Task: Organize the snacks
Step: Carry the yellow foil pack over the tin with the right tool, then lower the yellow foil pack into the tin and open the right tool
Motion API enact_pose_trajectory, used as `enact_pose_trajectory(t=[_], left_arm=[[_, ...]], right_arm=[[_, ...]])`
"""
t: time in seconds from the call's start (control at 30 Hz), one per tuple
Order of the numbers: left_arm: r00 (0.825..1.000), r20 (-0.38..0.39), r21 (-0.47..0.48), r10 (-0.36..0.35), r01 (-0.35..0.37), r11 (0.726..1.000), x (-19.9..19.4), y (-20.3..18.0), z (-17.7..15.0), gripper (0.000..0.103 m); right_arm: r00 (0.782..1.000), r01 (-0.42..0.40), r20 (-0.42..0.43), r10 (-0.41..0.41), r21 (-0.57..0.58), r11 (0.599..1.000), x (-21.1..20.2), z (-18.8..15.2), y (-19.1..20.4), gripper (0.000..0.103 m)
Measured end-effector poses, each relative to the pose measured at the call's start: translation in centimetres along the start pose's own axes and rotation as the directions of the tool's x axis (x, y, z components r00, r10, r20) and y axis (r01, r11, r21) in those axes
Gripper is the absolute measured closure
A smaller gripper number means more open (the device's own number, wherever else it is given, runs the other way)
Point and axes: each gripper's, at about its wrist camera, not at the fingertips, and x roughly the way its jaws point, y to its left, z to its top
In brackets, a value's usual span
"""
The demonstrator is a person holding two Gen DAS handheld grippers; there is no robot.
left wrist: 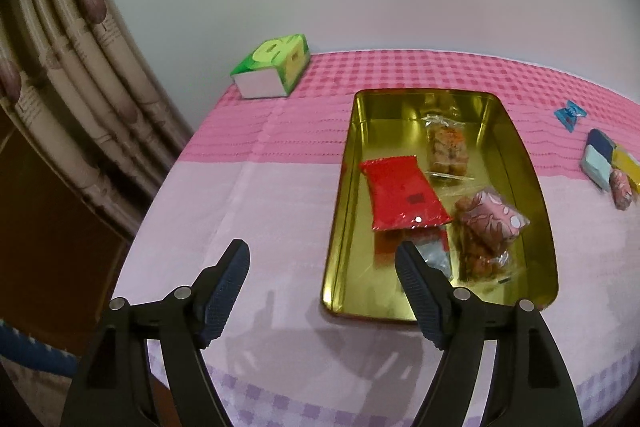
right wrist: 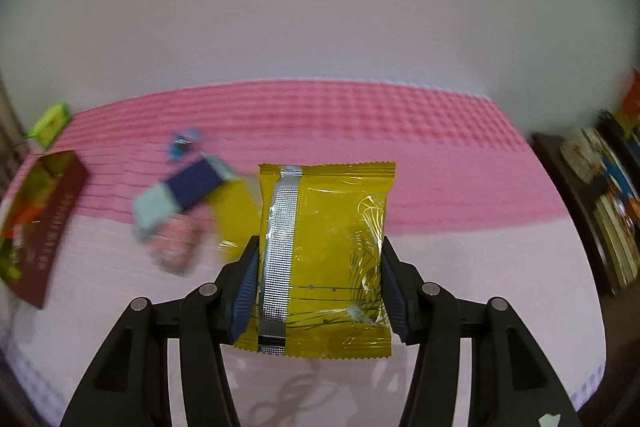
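Dim indoor light, fisheye-bent edges, right wrist view motion-blurred at left

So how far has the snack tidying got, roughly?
Partly done. The gold tin already holds a red packet, a clear cookie pack and a pink-wrapped pack. In hand: the right hand-held gripper grips a yellow packet. The left hand-held gripper is open and empty. Left on the cloth: a blue candy, a navy-and-pale-blue packet and a small pink one.
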Motion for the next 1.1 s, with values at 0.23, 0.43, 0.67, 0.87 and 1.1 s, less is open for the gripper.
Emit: enact_pose_trajectory(t=[0.23, 0.43, 0.67, 0.87, 1.1], left_arm=[[0.999, 0.004, -0.009, -0.041, 0.041, 0.999, -0.7, 1.9, -0.5, 0.026], [1.000, -0.014, -0.046, -0.024, 0.023, 0.999, -0.5, 3.6, -0.7, 0.025], [1.000, -0.026, -0.049, 0.000, -0.002, 0.999, 0.0, 4.6, -0.9, 0.025], [1.000, -0.021, -0.042, 0.003, -0.004, 0.999, -0.2, 5.2, -1.0, 0.024], [1.000, -0.029, -0.047, 0.004, -0.005, 0.999, 0.1, 5.8, -1.1, 0.024]], right_arm=[[0.985, -0.169, 0.002, 0.171, -0.151, 0.974, -1.4, 1.2, 10.3, 0.053], [0.947, -0.321, -0.063, 0.316, -0.276, 0.906, -2.0, 0.6, 19.8, 0.053], [0.894, -0.444, -0.145, 0.424, -0.400, 0.801, -2.9, -0.9, 28.6, 0.053], [0.876, -0.480, -0.199, 0.440, -0.454, 0.751, -2.5, -2.4, 32.9, 0.053], [0.870, -0.493, -0.251, 0.425, -0.466, 0.734, -1.0, -3.3, 34.8, 0.053]])
